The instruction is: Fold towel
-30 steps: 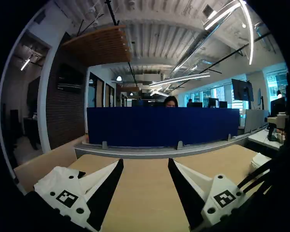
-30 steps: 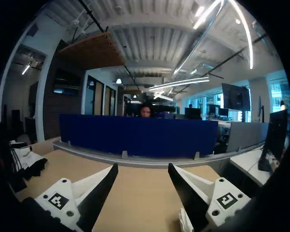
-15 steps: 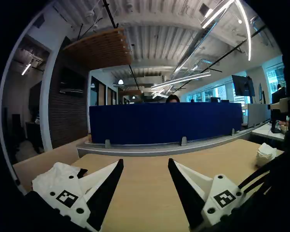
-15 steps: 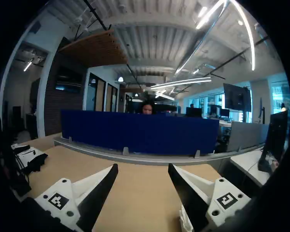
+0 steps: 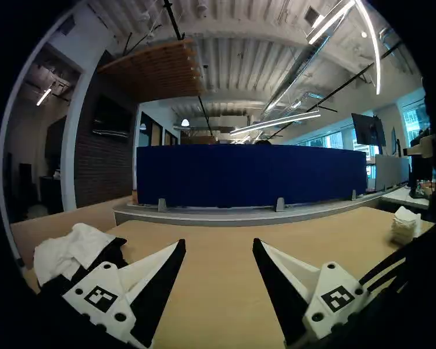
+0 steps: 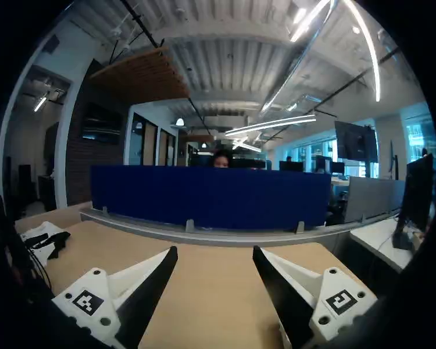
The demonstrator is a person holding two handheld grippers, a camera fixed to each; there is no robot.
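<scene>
In the left gripper view a crumpled white towel (image 5: 70, 249) lies on the wooden table (image 5: 218, 279) at the far left, beside and partly behind my left finger, with a black item under it. My left gripper (image 5: 218, 241) is open over bare table with nothing between its fingers. A small stack of folded white towels (image 5: 405, 224) sits at the table's right edge. In the right gripper view my right gripper (image 6: 214, 249) is also open over the table (image 6: 212, 302). Far left there lies a white cloth (image 6: 39, 234) with a black item on it.
A blue divider panel (image 5: 247, 174) on a grey rail closes off the table's far side; it also shows in the right gripper view (image 6: 212, 195), with a person's head just above it. Black cables (image 6: 26, 262) hang at the left. A neighbouring desk with a monitor (image 6: 415, 203) stands to the right.
The left gripper has dropped lower, so the divider now hides the person behind it and more of the crumpled towel shows. The right gripper view has barely shifted. Both grippers stay open.
</scene>
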